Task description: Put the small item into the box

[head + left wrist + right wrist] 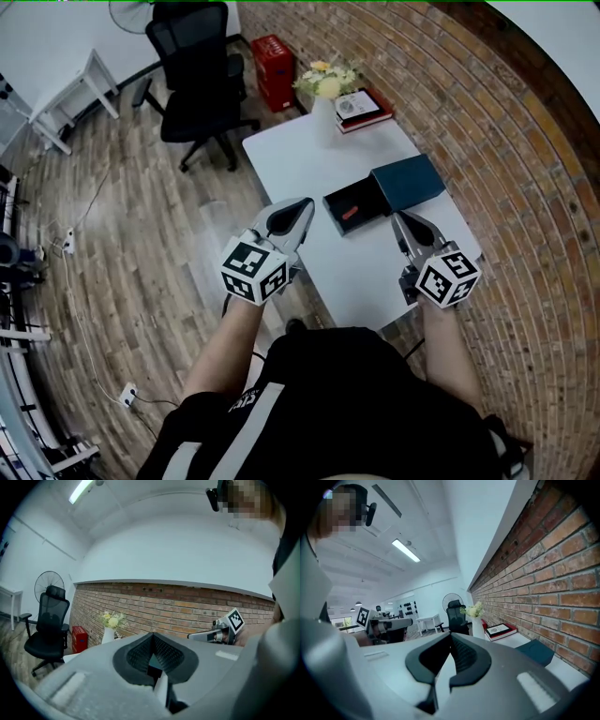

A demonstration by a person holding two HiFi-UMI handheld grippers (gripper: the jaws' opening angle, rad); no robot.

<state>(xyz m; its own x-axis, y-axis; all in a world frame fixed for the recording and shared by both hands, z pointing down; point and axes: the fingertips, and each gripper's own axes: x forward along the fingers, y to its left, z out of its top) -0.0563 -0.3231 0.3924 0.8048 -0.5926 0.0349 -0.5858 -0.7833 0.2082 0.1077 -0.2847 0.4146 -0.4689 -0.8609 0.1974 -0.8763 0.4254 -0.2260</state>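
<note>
An open black box tray lies on the white table, with a small red item inside it. Its dark teal cover touches the tray's far right end and also shows in the right gripper view. My left gripper hovers over the table's left edge, just left of the tray, shut and empty. My right gripper is near the tray's right front, raised above the table; its jaws meet with nothing between them.
A white vase of flowers and a red-edged book stand at the table's far end. A black office chair and a red crate are on the wooden floor beyond. A brick wall runs along the right.
</note>
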